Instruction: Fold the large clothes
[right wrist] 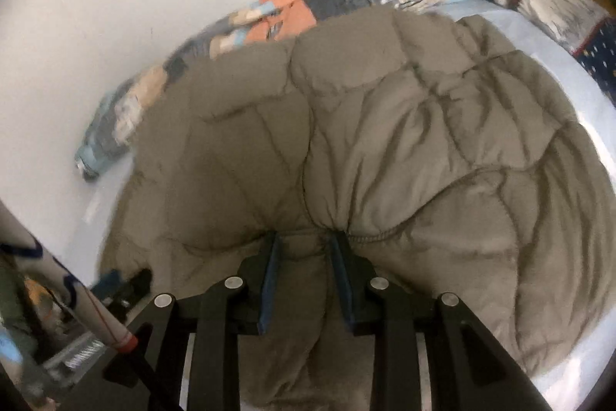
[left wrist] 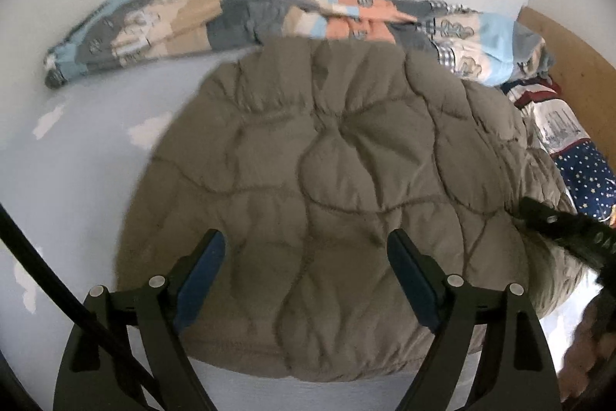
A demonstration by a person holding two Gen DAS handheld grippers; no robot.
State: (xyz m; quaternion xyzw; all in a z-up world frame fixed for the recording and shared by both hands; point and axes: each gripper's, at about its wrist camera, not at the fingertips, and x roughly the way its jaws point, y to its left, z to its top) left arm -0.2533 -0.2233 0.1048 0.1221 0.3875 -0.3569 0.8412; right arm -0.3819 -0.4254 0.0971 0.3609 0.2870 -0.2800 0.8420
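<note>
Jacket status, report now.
Left gripper open over jacket. Right gripper shut on jacket fold. Patterned quilt bunched behind, not blocking.

Surface: bed with a pale blue sheet point(left wrist: 77, 180), white cloud shapes at left of the left wrist view.
Centre: quilted brown jacket point(left wrist: 327, 180) lying spread on the sheet.
Top of frame: rolled patchwork quilt point(left wrist: 231, 22) along the wall.
Right edge: star-patterned navy bedding point(left wrist: 585, 176), beside the jacket.

The quilted jacket point(right wrist: 385, 149) hides most of the bed point(right wrist: 577, 72); its lower edge runs past the frame, and the patchwork blanket point(left wrist: 161, 26) is blurred.
</note>
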